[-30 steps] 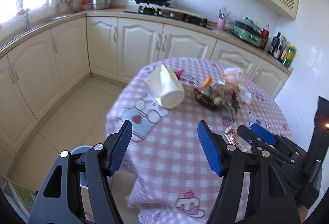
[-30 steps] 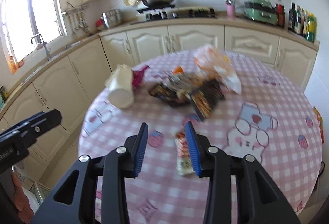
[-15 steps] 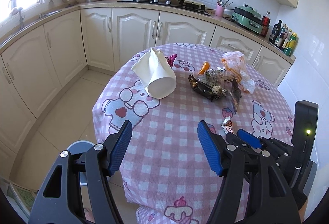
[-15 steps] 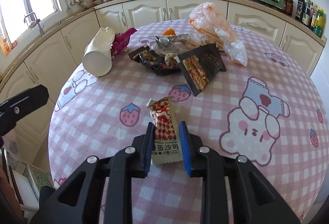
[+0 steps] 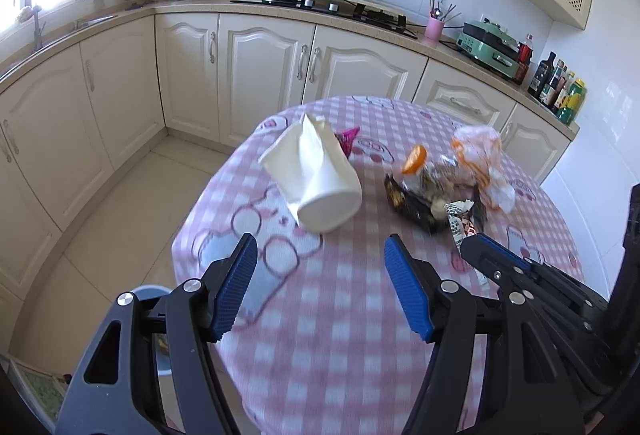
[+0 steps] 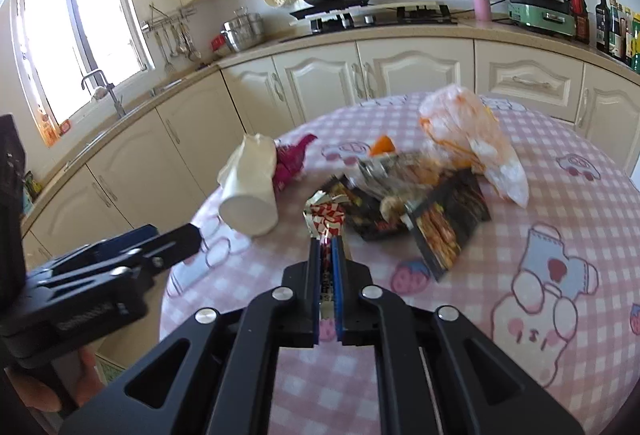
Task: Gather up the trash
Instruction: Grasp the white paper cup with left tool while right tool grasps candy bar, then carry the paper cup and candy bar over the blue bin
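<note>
right claw (image 6: 327, 249): closed tight on the red-and-white snack wrapper (image 6: 329, 217), blue pads pinching its lower end; upper end sticks out crumpled above the pads
left claw (image 5: 316, 285): open, nothing between the pads, held over the near part of the counter (image 5: 340, 315)
near counter edge: round, pink checked cloth hangs over the rim; bare cloth under and ahead of the left claw gives open room
paper cup (image 5: 316, 175): crushed, on its side, left of centre, apart from the other trash, close to the left rim of the counter
magenta wrapper (image 6: 292, 161): just behind the cup, partly hidden by it
dark snack packets (image 6: 448, 223): heaped at centre, overlapping; edges blurred, number cannot be told
orange-and-clear plastic bag (image 6: 472, 131): behind the heap, touching it
orange scrap (image 6: 382, 146): at the heap's far side, unclear what it is
right side of counter: clear cloth up to the rim
person's hand (image 6: 48, 387): lower left of the right wrist view, cut off by the frame
</note>
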